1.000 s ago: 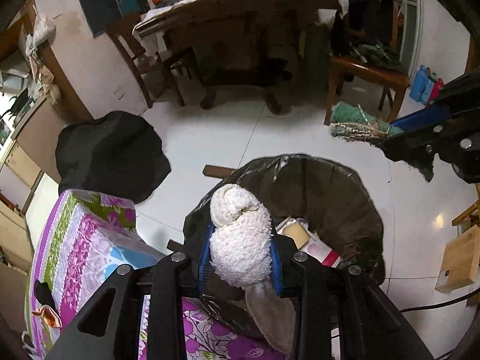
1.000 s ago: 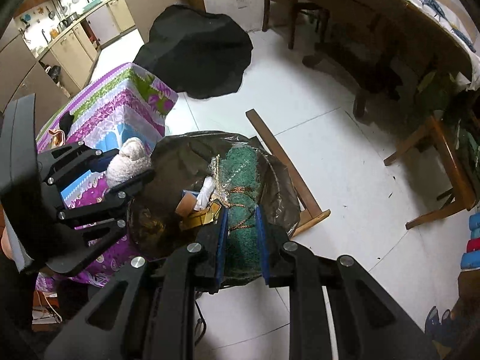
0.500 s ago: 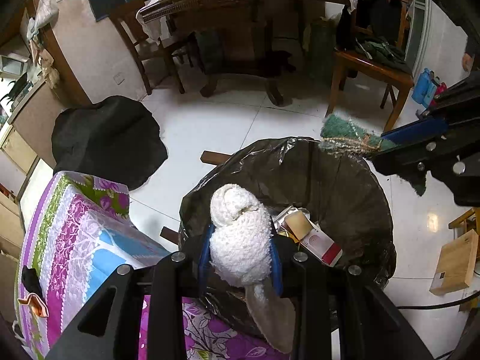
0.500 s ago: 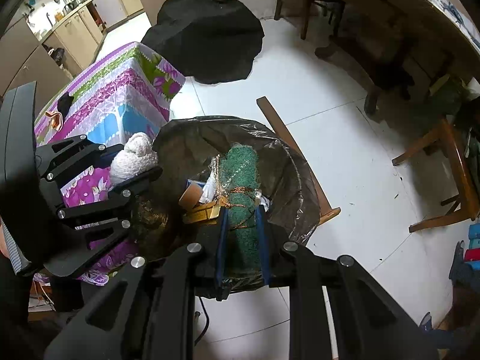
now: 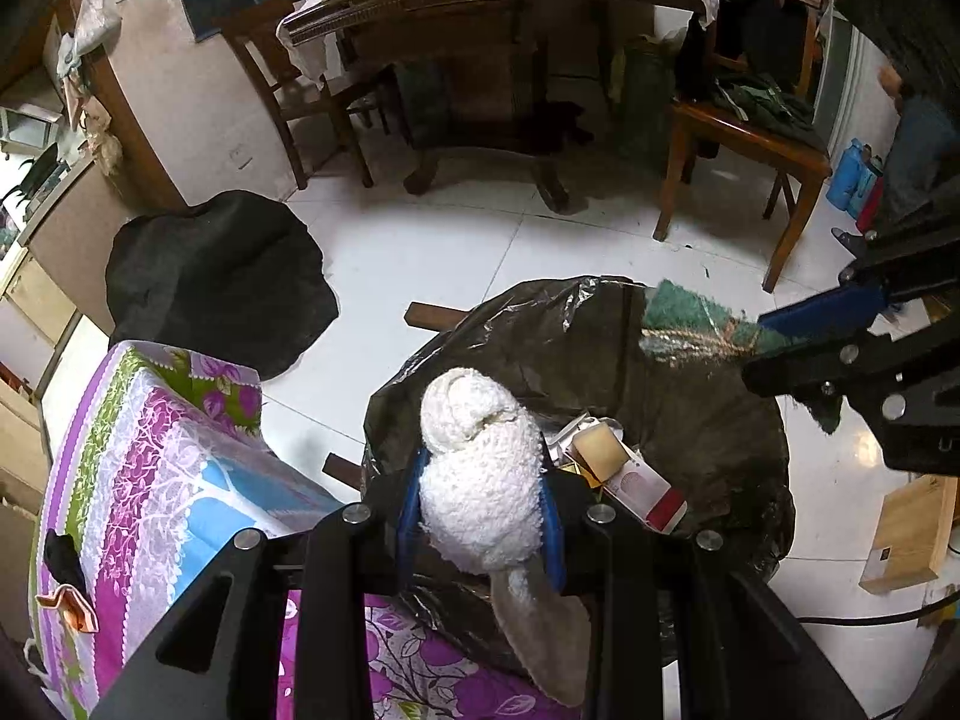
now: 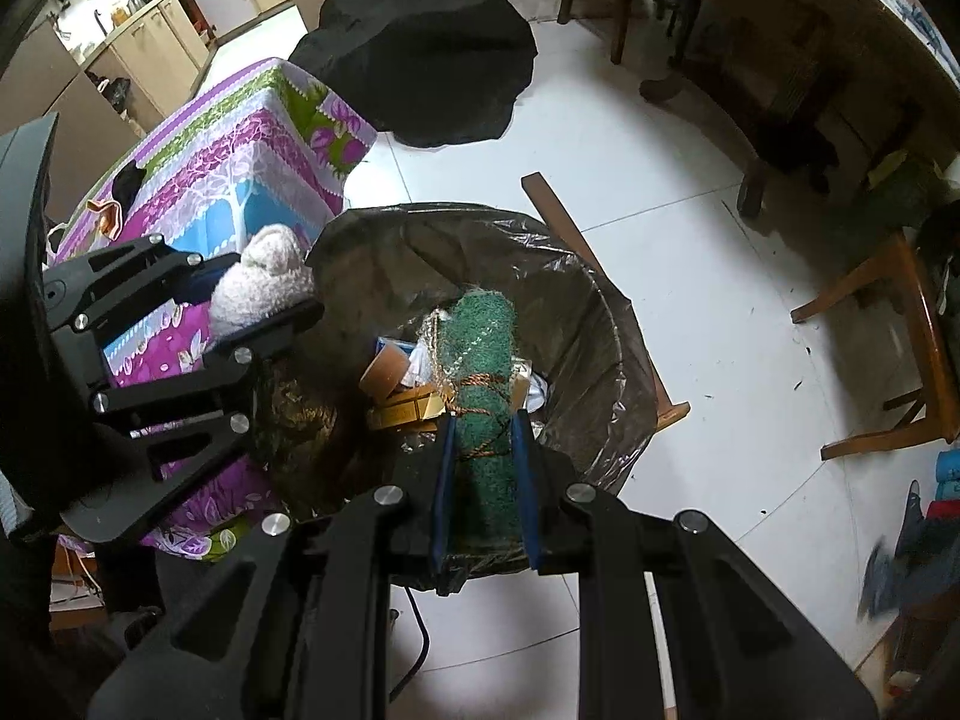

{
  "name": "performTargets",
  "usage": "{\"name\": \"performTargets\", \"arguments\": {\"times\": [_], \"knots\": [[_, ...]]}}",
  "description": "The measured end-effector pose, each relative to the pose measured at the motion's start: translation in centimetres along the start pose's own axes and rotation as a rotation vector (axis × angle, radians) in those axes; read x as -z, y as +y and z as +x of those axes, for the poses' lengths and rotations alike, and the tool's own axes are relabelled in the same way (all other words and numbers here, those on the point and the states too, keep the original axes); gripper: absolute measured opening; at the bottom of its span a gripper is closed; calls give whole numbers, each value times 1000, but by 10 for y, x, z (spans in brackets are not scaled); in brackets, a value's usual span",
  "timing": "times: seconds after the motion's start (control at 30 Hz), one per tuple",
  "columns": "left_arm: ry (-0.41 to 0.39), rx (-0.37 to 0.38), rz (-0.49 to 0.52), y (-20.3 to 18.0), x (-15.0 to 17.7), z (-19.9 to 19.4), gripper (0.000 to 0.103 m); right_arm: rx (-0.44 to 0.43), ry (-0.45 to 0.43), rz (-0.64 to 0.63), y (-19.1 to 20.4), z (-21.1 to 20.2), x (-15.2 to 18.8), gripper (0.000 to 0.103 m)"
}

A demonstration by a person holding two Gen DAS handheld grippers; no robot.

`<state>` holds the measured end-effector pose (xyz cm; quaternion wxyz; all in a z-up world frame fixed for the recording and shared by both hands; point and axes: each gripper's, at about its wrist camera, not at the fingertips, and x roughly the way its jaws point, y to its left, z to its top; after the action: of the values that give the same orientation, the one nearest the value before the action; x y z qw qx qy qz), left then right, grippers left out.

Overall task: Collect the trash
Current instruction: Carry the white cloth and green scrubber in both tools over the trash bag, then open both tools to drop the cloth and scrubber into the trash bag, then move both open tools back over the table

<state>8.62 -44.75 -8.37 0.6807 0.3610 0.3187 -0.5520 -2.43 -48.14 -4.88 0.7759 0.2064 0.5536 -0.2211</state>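
We saw the black-lined trash bin (image 6: 606, 324) on the floor beside the desk (image 5: 168, 468) with its floral cloth. Our right gripper (image 6: 485, 480) had its fingers pinching a green scouring pad (image 6: 489, 354) over the bin; our left gripper (image 5: 480, 516) had its fingers clamped on a white fluffy sock (image 5: 480, 468) at the rim.

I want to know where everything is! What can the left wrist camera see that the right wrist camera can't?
Only the left wrist view shows the wooden box on the floor and the red-and-white carton in the bin.

Only the right wrist view shows the kitchen cabinets and the paper cup.

Both show the trash bin, the white sock, the green cloth, the purple tablecloth and the black bag.
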Motion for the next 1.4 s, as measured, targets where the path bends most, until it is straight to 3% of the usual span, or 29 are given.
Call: {"name": "performTargets", "arguments": {"times": [0.5, 0.53, 0.6, 0.63, 1.2, 1.4], "knots": [[-1, -1, 0, -1, -2, -2, 33, -9, -3, -2, -2, 4, 2, 19], [-1, -2, 0, -1, -2, -3, 34, -4, -7, -4, -2, 3, 2, 22], [-7, -14, 3, -1, -2, -3, 38, 13, -17, 6, -5, 2, 2, 50], [-6, -18, 4, -1, -2, -3, 39, 20, -31, 9, -6, 0, 3, 53], [-1, -36, -10, 10, 9, 0, 40, 23, -31, -2, -1, 2, 6, 53], [-21, -47, -103, 41, 43, -14, 44, -10, -165, -37, 29, -3, -3, 53]]}}
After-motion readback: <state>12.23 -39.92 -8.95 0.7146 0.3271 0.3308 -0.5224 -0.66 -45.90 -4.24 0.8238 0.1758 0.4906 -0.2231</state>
